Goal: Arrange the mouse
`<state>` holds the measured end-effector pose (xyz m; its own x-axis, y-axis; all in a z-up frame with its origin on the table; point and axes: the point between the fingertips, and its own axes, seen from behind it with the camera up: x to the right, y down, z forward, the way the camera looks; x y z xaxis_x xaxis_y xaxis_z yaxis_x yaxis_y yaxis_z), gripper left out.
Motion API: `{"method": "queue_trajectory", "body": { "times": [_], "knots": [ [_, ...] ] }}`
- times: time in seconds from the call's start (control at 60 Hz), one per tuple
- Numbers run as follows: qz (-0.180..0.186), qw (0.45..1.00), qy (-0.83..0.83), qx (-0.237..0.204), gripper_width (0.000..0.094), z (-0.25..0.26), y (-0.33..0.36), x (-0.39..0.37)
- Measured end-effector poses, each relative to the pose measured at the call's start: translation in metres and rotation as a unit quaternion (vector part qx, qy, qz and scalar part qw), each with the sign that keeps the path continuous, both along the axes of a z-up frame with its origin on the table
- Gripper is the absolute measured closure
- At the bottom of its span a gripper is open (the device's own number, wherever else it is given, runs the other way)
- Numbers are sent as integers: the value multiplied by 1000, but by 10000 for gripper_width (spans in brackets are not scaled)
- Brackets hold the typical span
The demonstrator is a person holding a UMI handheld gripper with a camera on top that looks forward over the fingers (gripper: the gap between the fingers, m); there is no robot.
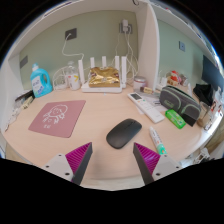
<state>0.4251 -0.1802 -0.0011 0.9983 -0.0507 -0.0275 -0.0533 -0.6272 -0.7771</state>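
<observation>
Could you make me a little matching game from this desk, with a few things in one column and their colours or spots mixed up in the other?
Things:
1. mouse
2. mouse pad
3. detergent bottle
4. gripper

Descriptions:
A. pink, flat on the desk, left of the mouse
B. blue, standing at the far left by the wall
C. open, fingers empty, nearest the camera
D. dark, on bare desk just ahead of the fingers

Pairs: 1-D, 2-A, 3-B, 4-C
</observation>
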Motion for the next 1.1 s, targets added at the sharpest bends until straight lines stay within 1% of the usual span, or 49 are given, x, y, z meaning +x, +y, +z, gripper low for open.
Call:
{"method": "queue_trajectory", "body": {
  "times": [0.1, 0.2, 0.317, 0.4, 0.45, 0.533, 0.6, 0.683, 0.767, 0.85, 0.917, 0.983, 1.05, 1.1],
  "knots": [
    [-12, 1000, 11, -3, 87, -10, 23, 13],
    [-25, 1000, 9, 5, 89, -6, 41, 15],
    [-30, 999, 17, 6, 89, -8, 62, 14],
    [-34, 999, 14, 6, 112, -8, 75, 12],
    [-33, 999, 5, 9, 156, -9, 83, 12],
    [-31, 999, -30, 11, 279, -10, 92, 16],
    [-29, 999, -23, 13, 454, -12, 96, 11],
    [-28, 999, -32, 11, 488, -12, 97, 11],
    [-33, 999, -39, -3, 550, -12, 95, 11],
    [-42, 997, -53, -19, 572, -8, 94, 13],
    [-56, 996, -65, -10, 589, 11, 95, 14],
    [-73, 995, -73, 14, 588, 44, 100, 14],
    [-91, 992, -69, 53, 588, 92, 108, 11],
    [-94, 990, -67, 82, 586, 131, 114, 0]
  ]
}}
